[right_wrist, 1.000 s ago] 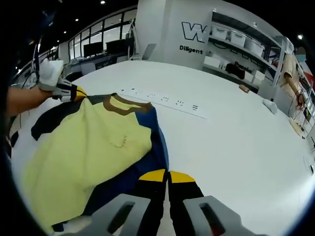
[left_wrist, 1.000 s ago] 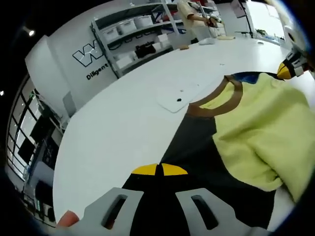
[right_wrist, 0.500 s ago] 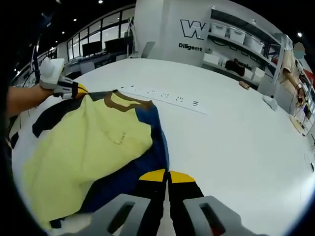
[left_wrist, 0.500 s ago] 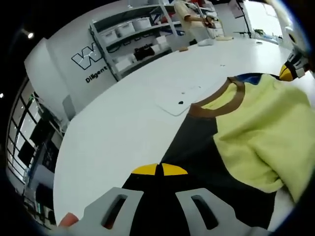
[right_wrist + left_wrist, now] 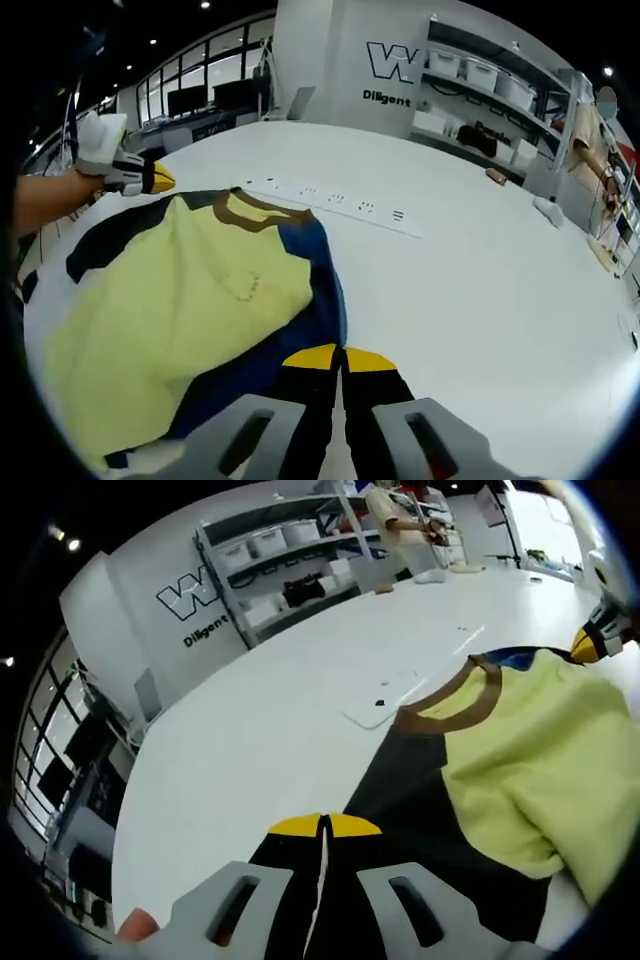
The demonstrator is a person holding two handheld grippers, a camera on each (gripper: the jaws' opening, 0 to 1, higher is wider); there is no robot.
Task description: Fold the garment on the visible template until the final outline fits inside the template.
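Observation:
The garment (image 5: 190,300) is a top with a pale yellow body, a brown collar (image 5: 255,212), dark sleeves and a blue side. It lies spread on the white table (image 5: 480,300). My right gripper (image 5: 341,357) is shut on its dark blue edge (image 5: 320,320), and also appears at the garment's far side (image 5: 597,632). My left gripper (image 5: 325,826) stands over the black sleeve (image 5: 400,780), its jaws parted by a thin slit with white table showing through. In the right gripper view the left gripper (image 5: 150,180) hovers just off the garment's shoulder, in a person's hand.
A flat white panel with small dark marks (image 5: 385,695) lies in the table beside the collar, seen as a long strip (image 5: 335,205) in the right gripper view. Shelves with bins (image 5: 290,560) and a person (image 5: 395,520) stand beyond the table.
The left jaws have parted slightly and let go of the shoulder, which has dropped flatter. The left gripper has drawn a little away from the garment. The right gripper stays shut.

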